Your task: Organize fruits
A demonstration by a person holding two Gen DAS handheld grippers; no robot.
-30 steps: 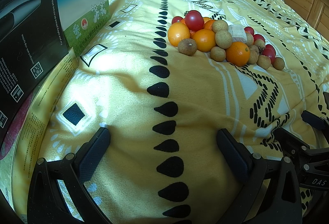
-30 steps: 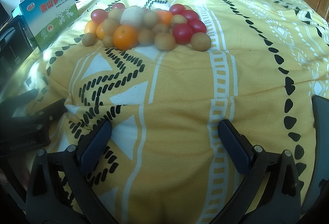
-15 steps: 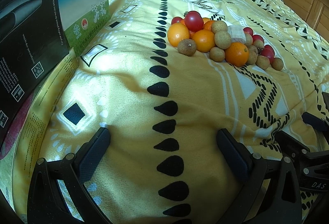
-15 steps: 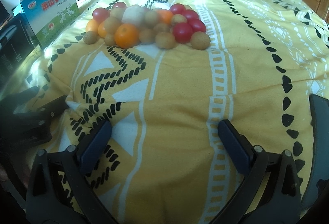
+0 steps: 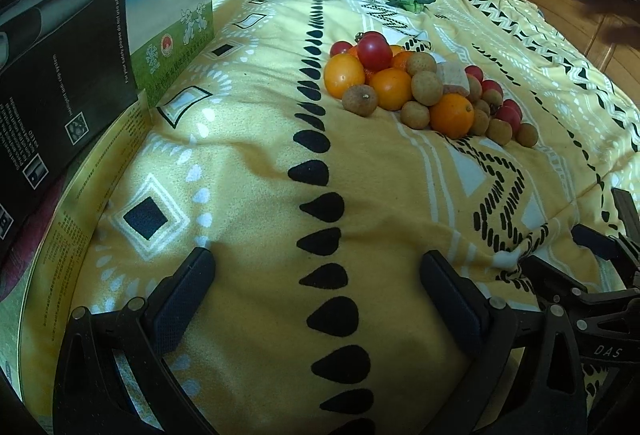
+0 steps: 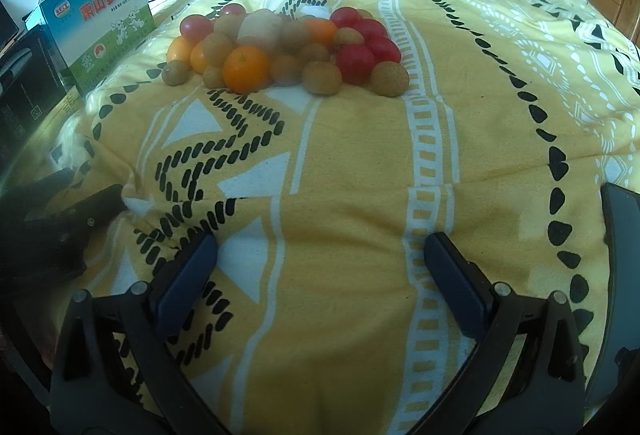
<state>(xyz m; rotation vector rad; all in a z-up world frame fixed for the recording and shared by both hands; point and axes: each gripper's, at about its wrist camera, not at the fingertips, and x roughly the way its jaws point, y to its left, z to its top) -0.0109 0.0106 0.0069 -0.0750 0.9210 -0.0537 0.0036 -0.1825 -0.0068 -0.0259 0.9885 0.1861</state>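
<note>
still at the start, left gripper (image 5: pixel 316 267) and right gripper (image 6: pixel 320 255) both released and empty, next reaching to the fruit pile (image 6: pixel 280 51) in the upper middle for one piece.

A yellow bedspread (image 6: pixel 360 163) is patterned with black drops and white bands. Orange citrus (image 6: pixel 246 69), red tomatoes (image 6: pixel 354 63) and brown longans (image 6: pixel 389 78) are seen; a blue-and-green box (image 6: pixel 100 31) is printed with red characters.

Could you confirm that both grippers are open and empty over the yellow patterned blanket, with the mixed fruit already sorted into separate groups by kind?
Not quite: the fruit is not sorted. The right wrist view shows one mixed pile of oranges, red tomatoes and brown longans touching each other. The rest holds: the left gripper and right gripper have jaws open and empty over the yellow patterned blanket.
</note>
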